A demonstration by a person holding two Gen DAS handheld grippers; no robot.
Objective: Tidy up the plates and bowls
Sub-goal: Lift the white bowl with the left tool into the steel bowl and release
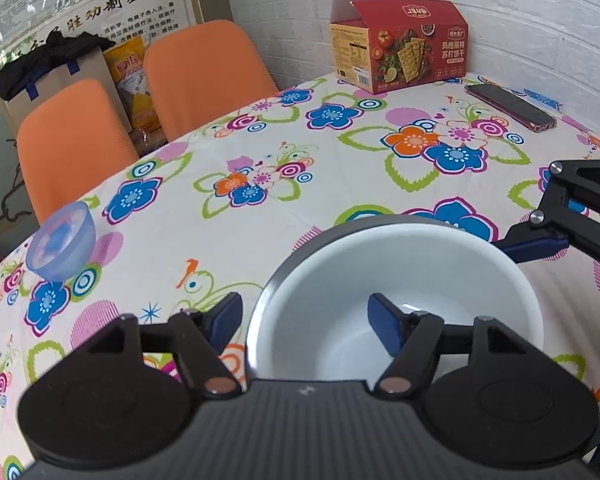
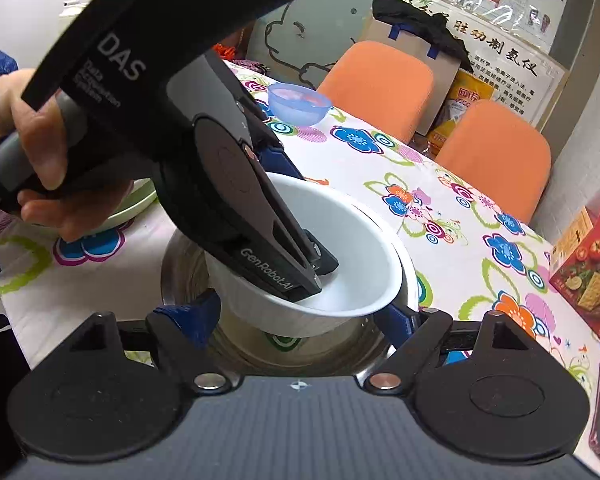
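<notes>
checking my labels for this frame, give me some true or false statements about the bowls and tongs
1. The white bowl sits inside a steel bowl. True.
2. The left tongs are shut. False: they are open, straddling the white bowl's rim.
3. The blue bowl is stacked in the white bowl. False: it stands alone on the tablecloth.
4. A phone lies near the cracker box. True.

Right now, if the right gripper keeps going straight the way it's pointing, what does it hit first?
Most likely the white bowl held tilted over the steel bowl; the right gripper straddles it, jaws open. Depth is hard to judge.
</notes>
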